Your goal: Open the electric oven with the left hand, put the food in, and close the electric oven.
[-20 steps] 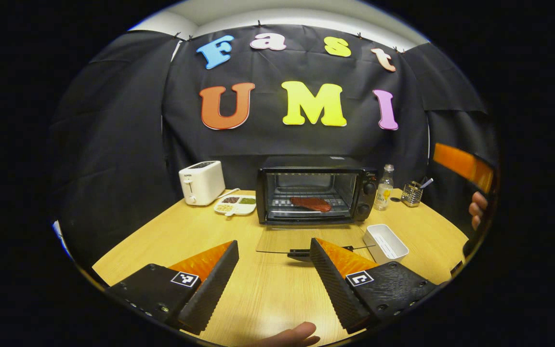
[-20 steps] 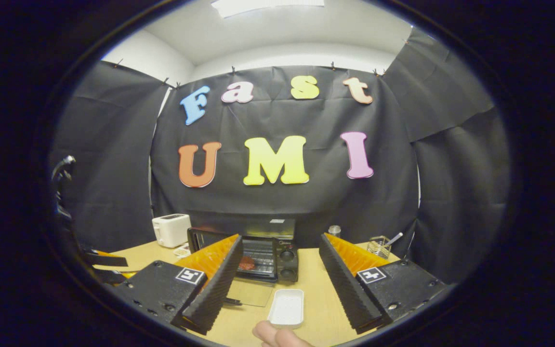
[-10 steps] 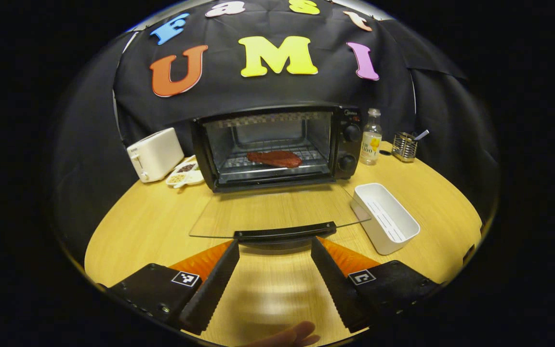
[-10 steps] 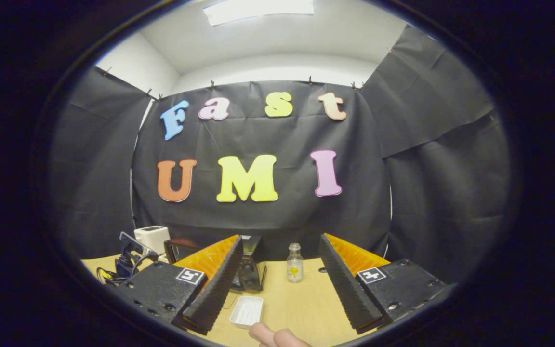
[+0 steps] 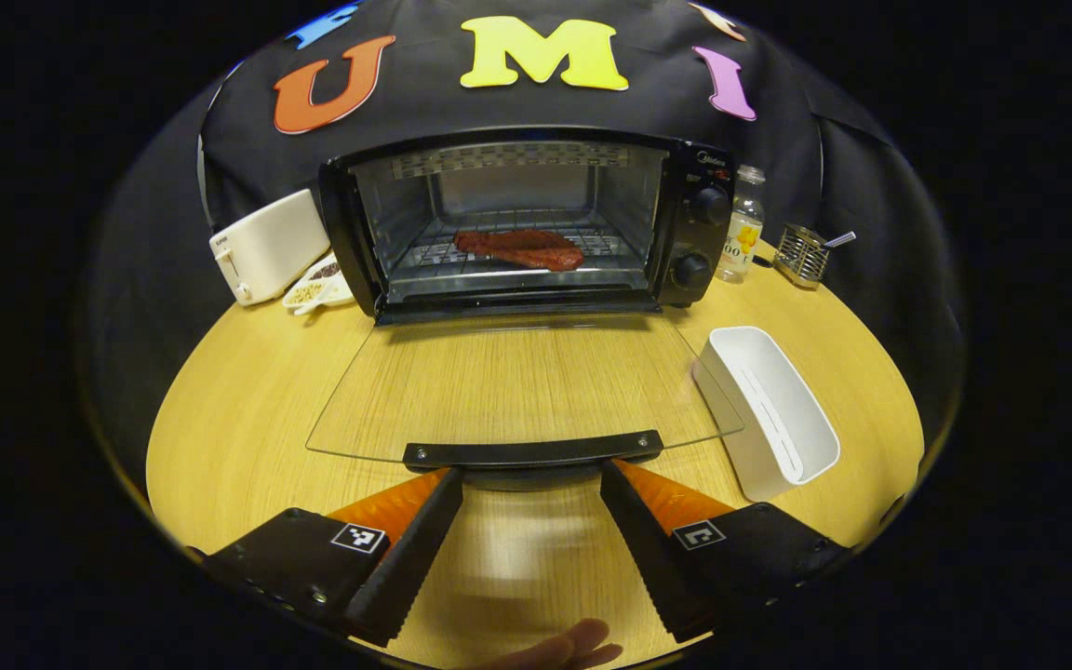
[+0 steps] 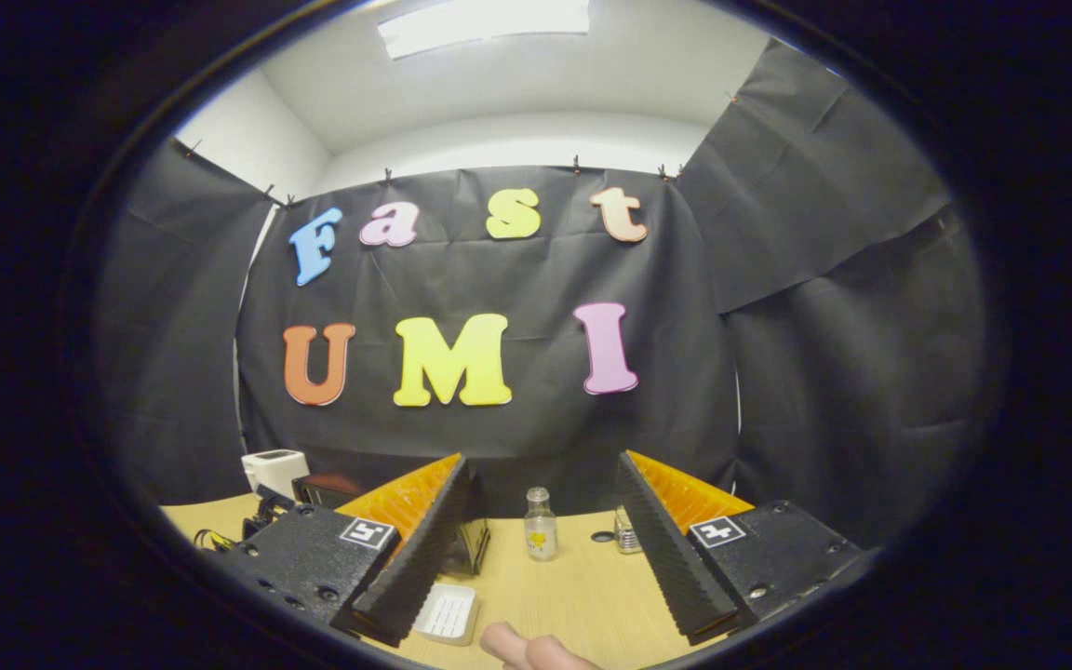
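Note:
The black electric oven [image 5: 536, 219] stands at the back of the wooden table with its glass door [image 5: 517, 381] folded flat toward me. A red slab of food [image 5: 519, 248] lies on the rack inside. My left gripper [image 5: 531, 475] is open, low over the table. Its fingertips sit just short of the door's black handle [image 5: 532, 453], one at each side, not touching it. My right gripper [image 6: 543, 463] is open and holds nothing, raised and facing the back wall. A person's fingertip [image 6: 522, 647] shows beneath it.
An empty white tray [image 5: 769, 409] lies right of the door, close to its corner, also seen as the white tray [image 6: 448, 614]. A white toaster [image 5: 266, 247] and a divided dish [image 5: 317, 284] stand left of the oven. A bottle [image 5: 743, 225] and wire holder [image 5: 801, 253] stand right.
My left gripper has moved forward and tipped down, bringing the open door's handle right up to its fingertips. The right gripper has swung right and up, away from the oven.

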Motion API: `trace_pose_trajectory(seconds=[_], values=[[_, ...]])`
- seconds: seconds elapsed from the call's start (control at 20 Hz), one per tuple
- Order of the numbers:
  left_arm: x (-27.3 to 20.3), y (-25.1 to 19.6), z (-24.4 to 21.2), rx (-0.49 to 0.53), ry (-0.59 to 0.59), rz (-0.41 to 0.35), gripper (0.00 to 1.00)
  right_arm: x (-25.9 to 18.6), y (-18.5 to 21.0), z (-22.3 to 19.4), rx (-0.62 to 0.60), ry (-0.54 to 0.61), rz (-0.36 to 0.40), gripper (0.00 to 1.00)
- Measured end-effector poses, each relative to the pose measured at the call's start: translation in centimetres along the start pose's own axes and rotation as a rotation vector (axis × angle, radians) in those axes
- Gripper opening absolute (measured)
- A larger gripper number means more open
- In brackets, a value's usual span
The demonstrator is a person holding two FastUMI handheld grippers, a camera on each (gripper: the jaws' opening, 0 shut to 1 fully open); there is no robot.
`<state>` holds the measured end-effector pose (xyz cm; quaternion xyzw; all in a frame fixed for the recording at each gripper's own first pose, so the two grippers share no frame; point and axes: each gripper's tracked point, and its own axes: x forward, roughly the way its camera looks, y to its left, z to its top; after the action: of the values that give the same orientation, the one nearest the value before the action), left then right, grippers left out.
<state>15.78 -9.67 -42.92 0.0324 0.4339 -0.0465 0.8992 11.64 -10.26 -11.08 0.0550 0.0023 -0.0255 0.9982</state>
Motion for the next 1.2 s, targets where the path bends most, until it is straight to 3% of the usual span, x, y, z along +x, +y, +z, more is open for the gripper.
trace_pose_trajectory(seconds=[0.2,0.25,0.3,0.5,0.55,0.7,0.8,0.85,1.15,1.2], values=[[-0.1,-0.2,0.2,0.000,-0.002,0.003,0.96,0.7,-0.4,-1.2,0.008,0.030,0.005,1.00],[-0.2,-0.2,0.4,0.005,-0.005,0.004,1.00,0.8,-0.5,-1.5,0.013,0.039,0.006,1.00],[-0.3,-0.2,0.4,0.008,-0.007,0.004,0.96,0.8,-0.7,-1.6,0.017,0.044,0.004,1.00],[-0.8,-0.3,0.9,0.016,-0.031,0.006,0.96,0.3,-0.6,-1.8,0.016,0.052,0.002,1.00],[-1.0,-0.3,1.2,0.017,-0.044,0.008,0.96,0.0,-0.4,-1.6,0.017,0.052,0.006,0.96],[-2.0,-0.3,2.6,0.030,-0.103,0.014,0.95,-1.0,-0.2,-1.1,0.009,0.038,0.004,1.00],[-2.7,-0.3,3.9,0.043,-0.149,0.018,0.94,-1.5,-0.1,-0.9,-0.003,0.033,-0.004,0.96],[-3.0,-0.3,4.5,0.042,-0.165,0.020,0.94,-1.9,0.0,-0.9,-0.006,0.036,-0.008,1.00],[-3.8,-0.6,7.4,0.084,-0.231,0.037,0.94,-4.1,0.4,-1.8,-0.041,0.063,-0.022,1.00],[-3.9,-0.5,7.8,0.084,-0.242,0.040,0.94,-4.6,0.4,-1.8,-0.048,0.067,-0.024,0.96]])
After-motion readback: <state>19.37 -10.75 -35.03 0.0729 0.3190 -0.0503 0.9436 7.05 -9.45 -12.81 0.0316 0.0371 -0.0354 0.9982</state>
